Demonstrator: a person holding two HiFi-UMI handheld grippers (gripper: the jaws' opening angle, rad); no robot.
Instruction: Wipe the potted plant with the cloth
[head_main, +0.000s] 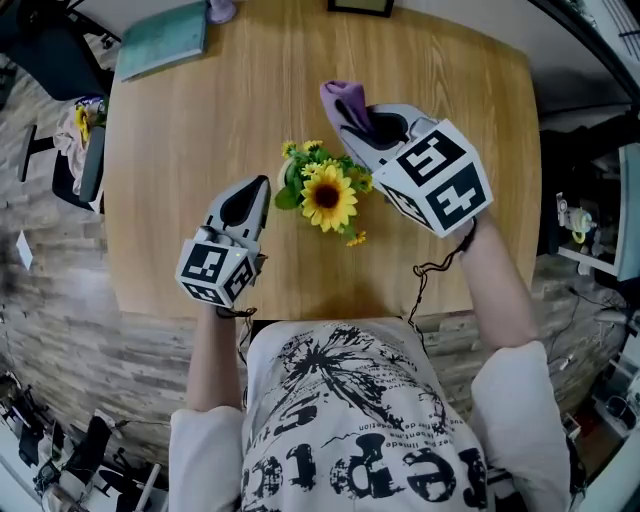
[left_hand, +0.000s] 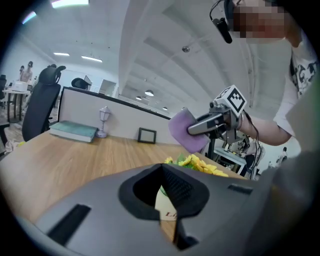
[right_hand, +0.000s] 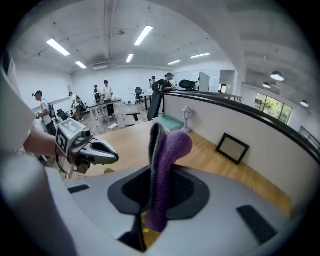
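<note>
Jaws on the right gripper (head_main: 352, 122) are clamped on a purple fleece cloth (right_hand: 167, 165), with only the thickness of the folded fabric between the pads. Cloth long axis runs along the jaws. It sticks out well past the fingertips, and its free end curls over to one side in the right gripper view. A darker edge (right_hand: 153, 145) of the fold shows beside the purple face.

Left gripper (head_main: 263, 183) has its jaws fully together with nothing between them. A strip of the white pot (left_hand: 165, 202) shows through the slot under its jaws, but it sits behind the gripper and is not gripped.

Potted plant (head_main: 328, 195), yellow sunflowers with green leaves in that white pot, stands upright near the middle of the light wooden table (head_main: 200, 130). Its long axis is vertical, and the big bloom faces up at the head camera.

Left gripper tip is just beside the plant's leaves on the person's left, level with the foliage; I cannot tell whether it touches them. Right gripper sits on the other side of the plant, angled down. In the left gripper view the cloth end hangs above the flowers, apart from them.

Far edge of the table: flat teal book (head_main: 160, 40), small dark picture frame (left_hand: 147, 135) and little pale table lamp (left_hand: 103, 120), all well apart from the plant.
</note>
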